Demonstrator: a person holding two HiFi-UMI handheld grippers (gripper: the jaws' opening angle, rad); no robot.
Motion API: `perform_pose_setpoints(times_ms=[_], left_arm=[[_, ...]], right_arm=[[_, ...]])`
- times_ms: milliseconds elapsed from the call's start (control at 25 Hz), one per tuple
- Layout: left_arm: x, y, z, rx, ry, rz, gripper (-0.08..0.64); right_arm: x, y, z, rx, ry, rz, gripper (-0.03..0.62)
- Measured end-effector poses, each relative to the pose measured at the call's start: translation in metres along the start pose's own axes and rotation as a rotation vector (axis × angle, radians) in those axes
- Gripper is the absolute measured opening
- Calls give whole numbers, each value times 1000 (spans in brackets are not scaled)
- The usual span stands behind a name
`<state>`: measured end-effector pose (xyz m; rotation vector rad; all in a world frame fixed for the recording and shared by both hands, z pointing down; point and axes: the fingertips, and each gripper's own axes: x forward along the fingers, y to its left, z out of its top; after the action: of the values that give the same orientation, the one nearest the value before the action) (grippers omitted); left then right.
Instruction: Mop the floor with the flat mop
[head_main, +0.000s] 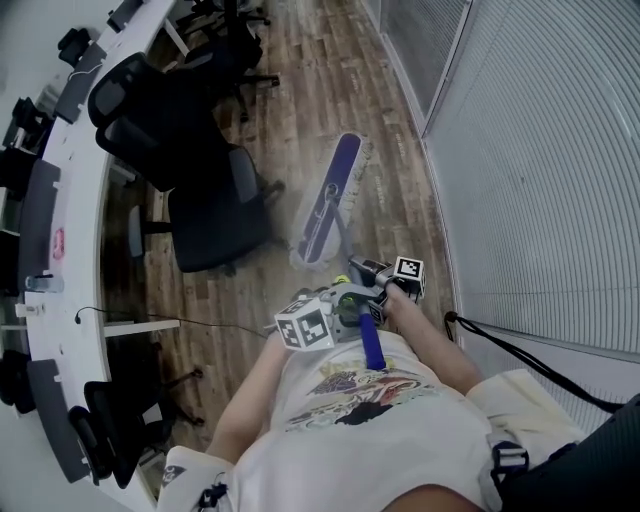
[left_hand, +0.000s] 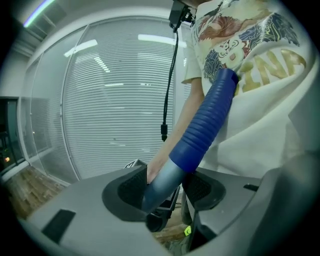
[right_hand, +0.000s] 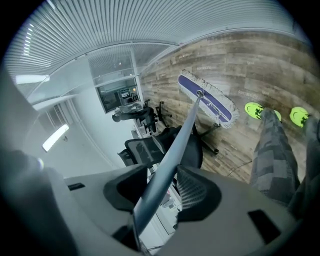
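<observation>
1. Well, in the head view the flat mop's mop head (head_main: 328, 200) lies on the wood floor (head_main: 320, 80), between a black chair (head_main: 215, 215) and the floor's edge by the slatted wall (head_main: 540, 180). The left gripper (head_main: 352, 300) and right gripper (head_main: 368, 270) both sit on the pole (head_main: 345, 245).
2. In the left gripper view, its fingers (left_hand: 127, 192) stand wide but hug the pole, just where the blue grip (left_hand: 207, 125) starts.
3. In the right gripper view, its fingers (right_hand: 197, 192) squeeze the grey pole. The mop head rests on the floor near two green shoes (right_hand: 255, 110).
</observation>
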<state>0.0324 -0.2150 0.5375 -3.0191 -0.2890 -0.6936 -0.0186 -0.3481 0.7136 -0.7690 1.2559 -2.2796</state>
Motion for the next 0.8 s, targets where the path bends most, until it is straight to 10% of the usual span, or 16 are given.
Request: perform_pose_setpoints(times_ms=[800], left_arm=[[48, -279, 28, 2, 0, 7, 216]], right_arm=[[-178, -139, -174, -27, -12, -23, 184]])
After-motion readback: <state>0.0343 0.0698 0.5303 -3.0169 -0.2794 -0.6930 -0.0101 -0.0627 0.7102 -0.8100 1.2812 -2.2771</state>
